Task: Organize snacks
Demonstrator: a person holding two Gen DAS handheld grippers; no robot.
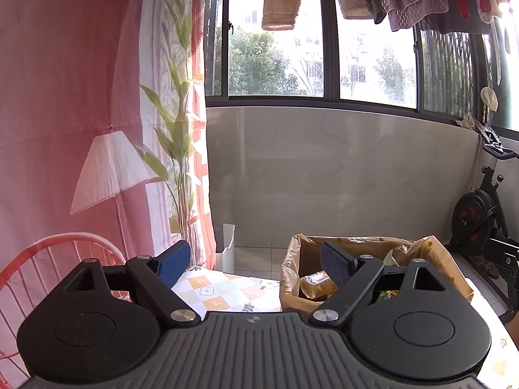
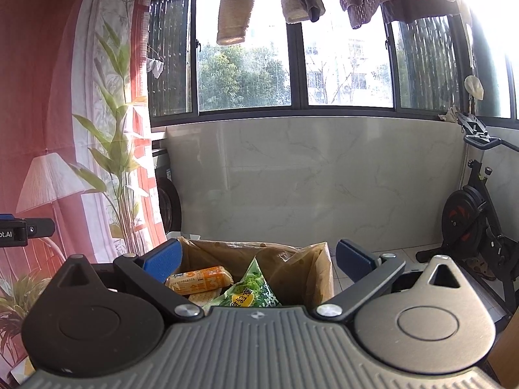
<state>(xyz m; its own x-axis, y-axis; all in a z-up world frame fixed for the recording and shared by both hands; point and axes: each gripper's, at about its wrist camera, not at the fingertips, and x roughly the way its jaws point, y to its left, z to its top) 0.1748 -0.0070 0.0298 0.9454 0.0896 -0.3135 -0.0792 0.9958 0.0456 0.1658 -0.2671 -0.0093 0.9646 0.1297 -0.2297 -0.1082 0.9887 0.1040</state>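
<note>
The left tongs (image 1: 254, 264) stood wide apart with nothing between their blue pads, above the flower-patterned tabletop (image 1: 223, 291). Just past their right pad sat the cardboard box (image 1: 451, 265), lined with a brown bag, an orange biscuit packet (image 1: 316, 283) lying inside. The right tongs (image 2: 258, 257) also gaped wide and empty, the box (image 2: 324, 278) straight ahead between the pads, holding the orange packet (image 2: 198, 280) and a green snack bag (image 2: 251, 288) beside it.

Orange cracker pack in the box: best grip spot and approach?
Judging from the right wrist view, the orange cracker pack lies flat and long inside the lined box. Take it across its narrow middle, probably from above with the open right gripper, clear of the green bag leaning beside it.
</note>
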